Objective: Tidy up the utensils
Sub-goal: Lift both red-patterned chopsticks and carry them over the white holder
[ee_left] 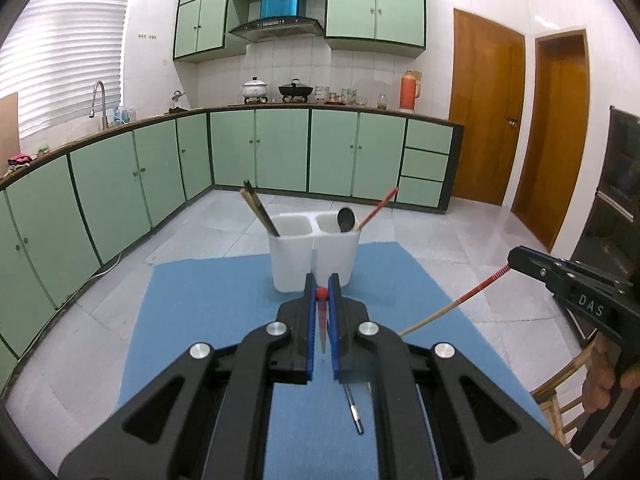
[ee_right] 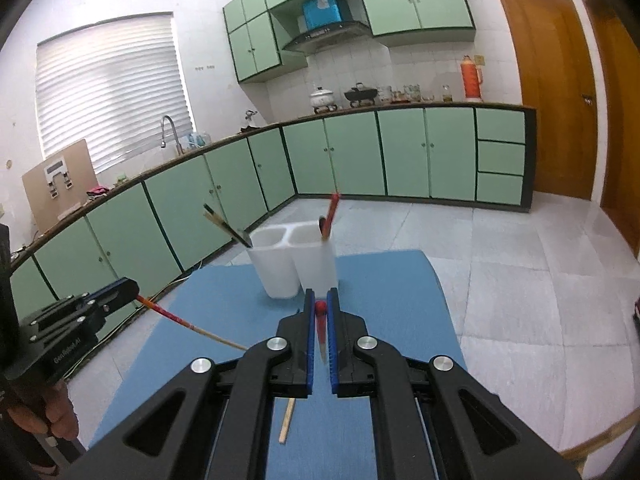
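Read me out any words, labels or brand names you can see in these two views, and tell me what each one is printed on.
"DAS": white letters on the side of the right gripper, seen from the left wrist.
"GenRobot.AI": small print on the side of the left gripper, seen from the right wrist.
Cardboard box on the counter: printed graphic, too small to read.
Blue box above the range hood: label unreadable.

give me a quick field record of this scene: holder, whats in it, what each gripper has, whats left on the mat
holder: white two-compartment holder standing on the blue mat
left compartment: dark chopsticks
right compartment: spoon and one red-ended chopstick
left gripper: jaws shut on a red-ended chopstick
right gripper: jaws shut on another red-ended chopstick
left on mat: dark utensil handle, pale wooden stick
background: green kitchen cabinets
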Motion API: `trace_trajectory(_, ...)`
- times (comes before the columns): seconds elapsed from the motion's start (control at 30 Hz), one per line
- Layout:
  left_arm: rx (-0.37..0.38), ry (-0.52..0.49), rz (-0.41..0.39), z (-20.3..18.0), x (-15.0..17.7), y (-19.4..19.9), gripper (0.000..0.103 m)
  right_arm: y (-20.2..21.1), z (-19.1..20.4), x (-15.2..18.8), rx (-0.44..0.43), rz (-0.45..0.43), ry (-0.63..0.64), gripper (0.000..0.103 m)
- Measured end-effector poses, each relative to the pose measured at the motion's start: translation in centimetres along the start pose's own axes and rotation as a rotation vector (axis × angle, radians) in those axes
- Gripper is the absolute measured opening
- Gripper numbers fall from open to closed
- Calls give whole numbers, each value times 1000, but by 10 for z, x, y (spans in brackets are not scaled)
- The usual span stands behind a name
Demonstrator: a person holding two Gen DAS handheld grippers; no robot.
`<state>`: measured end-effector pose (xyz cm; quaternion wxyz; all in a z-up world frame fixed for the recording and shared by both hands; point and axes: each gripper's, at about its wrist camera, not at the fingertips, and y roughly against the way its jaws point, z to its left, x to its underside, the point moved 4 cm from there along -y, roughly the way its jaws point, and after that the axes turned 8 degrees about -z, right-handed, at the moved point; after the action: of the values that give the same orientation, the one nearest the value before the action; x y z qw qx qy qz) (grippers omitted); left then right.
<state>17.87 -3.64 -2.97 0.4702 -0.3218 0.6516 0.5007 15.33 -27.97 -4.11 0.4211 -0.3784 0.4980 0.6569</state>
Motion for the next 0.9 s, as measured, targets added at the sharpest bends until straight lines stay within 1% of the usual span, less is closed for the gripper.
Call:
trace_trajectory(0.27,11,4,-30,5,-28,0,5,-4,24,-38,-58,-26,80,6)
trace_trajectory(0.5,8,12,-115,10,-60,6,5,-2,41,-73,-91,-95,120,6)
trace_trajectory(0.67,12,29,-177,12,-85,6,5,-3,47,-100,-99,-153,135,6)
trace_trajectory(0.77,3,26,-220,12,-101,2,5,-8,49,-114,-87,-183,147,6)
trace_trajectory(0.9,-6,41,-249,14,-118,-15,5,-24,48,-131,-86,-195,141,6)
